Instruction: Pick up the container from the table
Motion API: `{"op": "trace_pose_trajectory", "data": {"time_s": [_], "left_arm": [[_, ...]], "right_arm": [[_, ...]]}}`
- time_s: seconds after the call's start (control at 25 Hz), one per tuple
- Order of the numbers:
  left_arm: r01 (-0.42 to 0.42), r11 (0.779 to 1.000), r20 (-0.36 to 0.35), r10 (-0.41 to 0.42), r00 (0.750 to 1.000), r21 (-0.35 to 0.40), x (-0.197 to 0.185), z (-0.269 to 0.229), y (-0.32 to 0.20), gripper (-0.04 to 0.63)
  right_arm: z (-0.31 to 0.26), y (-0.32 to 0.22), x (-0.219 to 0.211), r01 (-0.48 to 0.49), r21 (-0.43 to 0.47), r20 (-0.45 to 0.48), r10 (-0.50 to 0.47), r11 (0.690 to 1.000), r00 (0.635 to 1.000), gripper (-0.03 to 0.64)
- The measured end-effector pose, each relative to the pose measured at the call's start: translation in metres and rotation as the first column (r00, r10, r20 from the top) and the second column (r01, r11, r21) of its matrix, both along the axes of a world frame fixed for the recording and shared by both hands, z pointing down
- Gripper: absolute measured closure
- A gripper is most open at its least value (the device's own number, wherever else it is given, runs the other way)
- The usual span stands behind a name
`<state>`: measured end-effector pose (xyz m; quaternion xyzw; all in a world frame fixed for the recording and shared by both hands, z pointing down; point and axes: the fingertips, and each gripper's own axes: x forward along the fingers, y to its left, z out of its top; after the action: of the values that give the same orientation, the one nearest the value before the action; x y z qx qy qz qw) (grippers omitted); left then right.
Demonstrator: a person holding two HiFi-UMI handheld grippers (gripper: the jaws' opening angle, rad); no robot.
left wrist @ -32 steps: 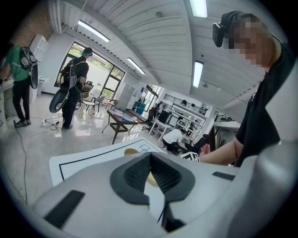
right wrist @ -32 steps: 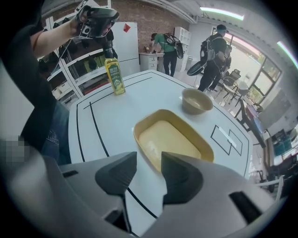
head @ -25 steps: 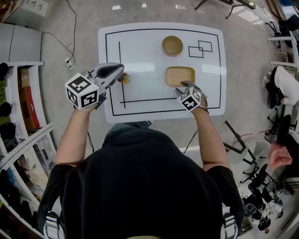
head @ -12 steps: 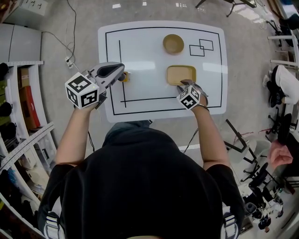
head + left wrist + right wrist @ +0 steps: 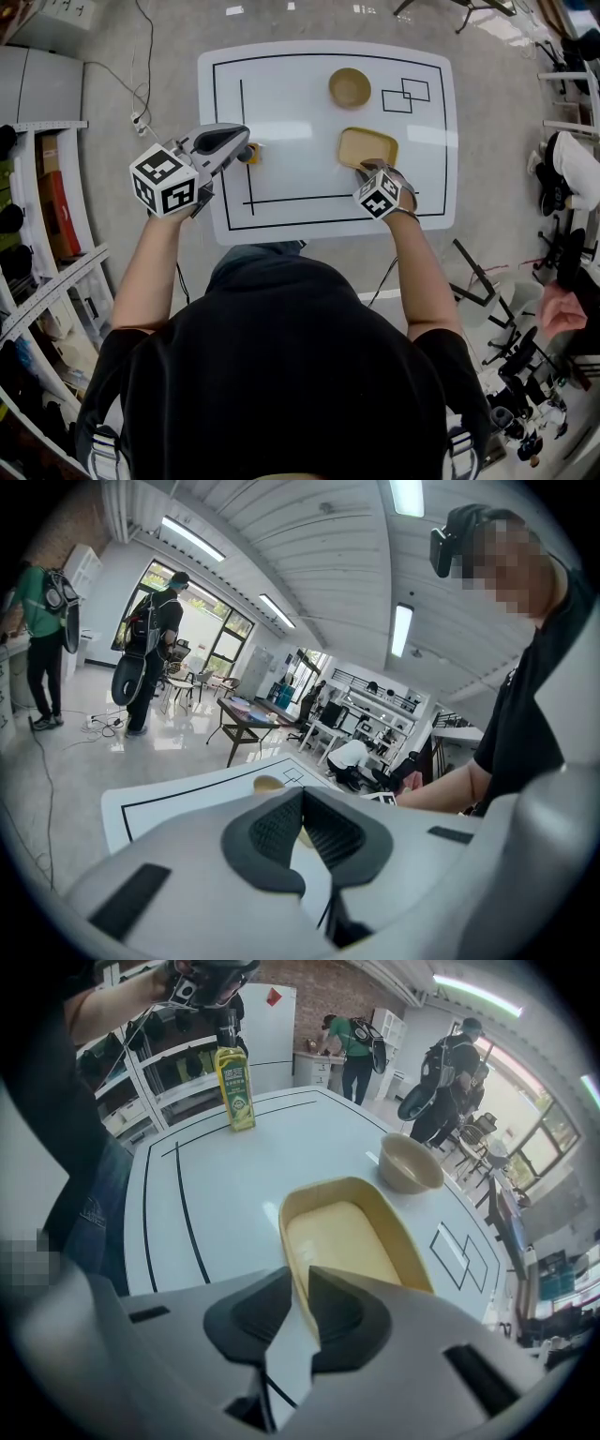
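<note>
The right gripper (image 5: 300, 1274) points steeply down at the near short end of the shallow tan rectangular container (image 5: 368, 147). Its jaws have just been closing and now stand only a narrow way apart, astride the upright rim wall, with the dark pad tips seemingly pressing that thin wall from inside and outside. Taking the rim from above makes sense, since the container looks too wide to span and its low wall is the only edge that offers a pinch. The container is empty: a pale matte tray with rounded corners, a flat floor and a thin lip. It lies on the white table with black marked lines (image 5: 300, 103), toward the right of the marked area and near the front line, well apart from the round tan bowl (image 5: 349, 87) farther back. As far as one can judge, it has not yet left the surface. The left gripper (image 5: 300, 797) has its jaws together on nothing and hangs raised over the table's left side, close to a yellow-green bottle (image 5: 234, 1087). It is probably parked out of the way because one hand suffices for so light a thing.
</note>
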<state>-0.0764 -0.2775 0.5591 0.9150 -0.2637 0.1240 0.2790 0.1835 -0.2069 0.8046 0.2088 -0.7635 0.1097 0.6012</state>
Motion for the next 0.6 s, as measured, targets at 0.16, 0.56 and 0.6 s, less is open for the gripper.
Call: {"op": "trace_pose_trajectory", "data": {"time_s": [0.16,0.56,0.6], "left_arm": [[-0.003,1.0,0.0,0.003,1.0,-0.001,-0.0011,0.0001,0.0009,0.589],[-0.009,1.0,-0.002,0.009,1.0,-0.001,-0.0022,0.0001,0.0039,0.589],[-0.01,1.0,-0.002,0.01,1.0,0.0,-0.0025,-0.0001,0.0039,0.589]], "right_arm": [[-0.0002,-0.0002,-0.0027,-0.006,0.003,0.002,0.006,1.0,1.0,0.572],[0.0001,0.0041,-0.0042,-0.015,0.006,-0.007,0.015,1.0,1.0,0.589],[0.0003,0.0045,-0.0044,-0.016,0.005,-0.007,0.016,1.0,1.0,0.591]]}}
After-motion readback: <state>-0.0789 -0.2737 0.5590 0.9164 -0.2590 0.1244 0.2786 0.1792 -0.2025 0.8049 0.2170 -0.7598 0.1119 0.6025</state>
